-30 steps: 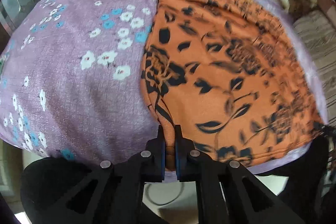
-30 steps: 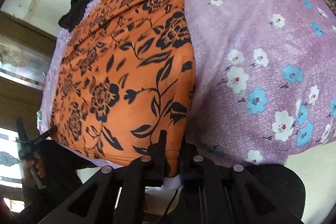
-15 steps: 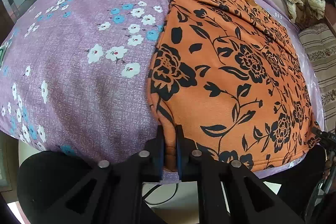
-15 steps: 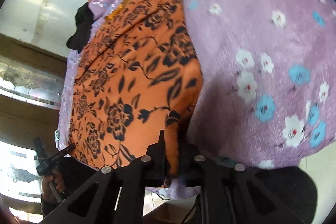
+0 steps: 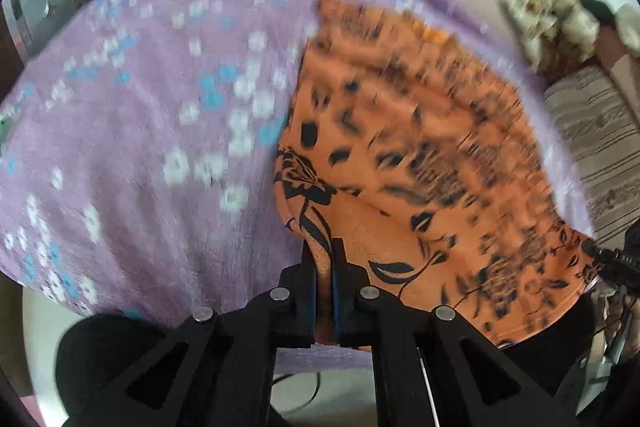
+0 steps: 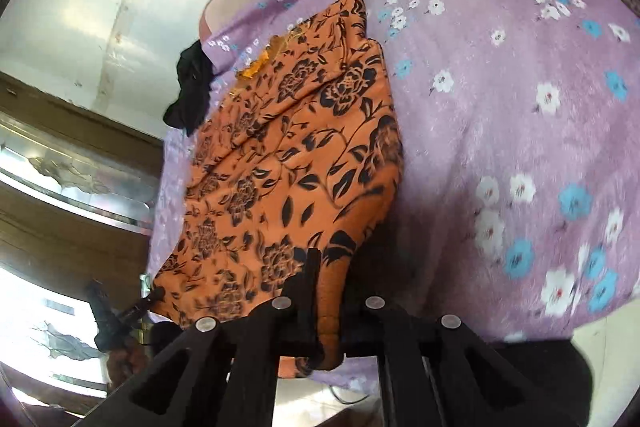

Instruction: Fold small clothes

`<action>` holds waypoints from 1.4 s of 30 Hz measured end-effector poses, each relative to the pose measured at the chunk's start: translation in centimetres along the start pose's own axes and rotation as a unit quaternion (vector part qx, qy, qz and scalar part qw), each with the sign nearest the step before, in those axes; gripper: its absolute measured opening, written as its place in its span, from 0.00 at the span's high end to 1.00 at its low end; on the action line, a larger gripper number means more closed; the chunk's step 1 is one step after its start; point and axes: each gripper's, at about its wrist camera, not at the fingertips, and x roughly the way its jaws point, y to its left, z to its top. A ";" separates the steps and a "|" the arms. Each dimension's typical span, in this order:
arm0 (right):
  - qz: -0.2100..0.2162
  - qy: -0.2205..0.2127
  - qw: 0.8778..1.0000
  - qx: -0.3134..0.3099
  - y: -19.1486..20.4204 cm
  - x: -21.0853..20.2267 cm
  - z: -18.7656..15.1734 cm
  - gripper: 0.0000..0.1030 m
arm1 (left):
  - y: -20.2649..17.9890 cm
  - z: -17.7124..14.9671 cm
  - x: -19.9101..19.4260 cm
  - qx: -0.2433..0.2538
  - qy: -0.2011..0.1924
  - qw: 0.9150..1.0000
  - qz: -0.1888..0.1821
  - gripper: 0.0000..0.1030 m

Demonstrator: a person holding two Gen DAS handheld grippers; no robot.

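Now both tongs, the left gripper (image 5: 324, 251) and right gripper (image 6: 330, 263), pinch the near corners of the orange floral garment (image 6: 296, 163) stretching ahead over the purple bedspread (image 6: 520, 107), so folding presumably needs both corners carried forward together.

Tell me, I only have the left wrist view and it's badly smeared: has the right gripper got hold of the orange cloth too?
Observer: Yes. The right gripper is shut on the orange cloth's near edge. Its jaws have just closed further, with fabric pinched between them.
Operator: Is that side off the bed?
Observer: Near the grip, yes. The edge is raised and throws a dark shadow on the purple bedsheet.
Operator: Is the far end lying flat?
Observer: No. Creases run through the far part, near a yellow trim at its far edge.
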 end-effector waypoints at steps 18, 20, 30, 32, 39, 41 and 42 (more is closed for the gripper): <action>0.112 -0.120 0.986 0.025 2.0 3.7 19.9 0.89 | -5.2 25.4 2.4 0.035 -0.147 0.988 -0.014 0.82; 0.110 -0.133 0.984 0.045 1.1 7.2 23.8 0.67 | -5.7 28.2 7.6 0.043 -0.139 0.989 0.018 0.45; 0.002 -0.121 0.993 -0.016 2.1 10.0 15.7 0.13 | -0.7 23.2 6.8 -0.035 -0.167 0.985 0.027 0.25; 0.018 -0.115 0.993 -0.012 2.0 8.9 13.4 0.13 | 0.1 21.0 5.6 -0.067 -0.173 0.983 0.004 0.25; 0.055 -0.077 0.992 0.084 0.4 12.7 10.1 0.13 | -2.8 16.1 11.3 -0.076 -0.075 0.993 -0.047 0.25; 0.058 -0.098 0.986 0.122 0.2 13.1 10.6 0.13 | -3.5 16.3 11.7 -0.082 -0.090 0.992 -0.024 0.20; 0.061 -0.106 0.982 0.140 0.1 13.1 10.8 0.13 | -3.6 17.2 12.2 -0.090 -0.093 0.991 -0.021 0.18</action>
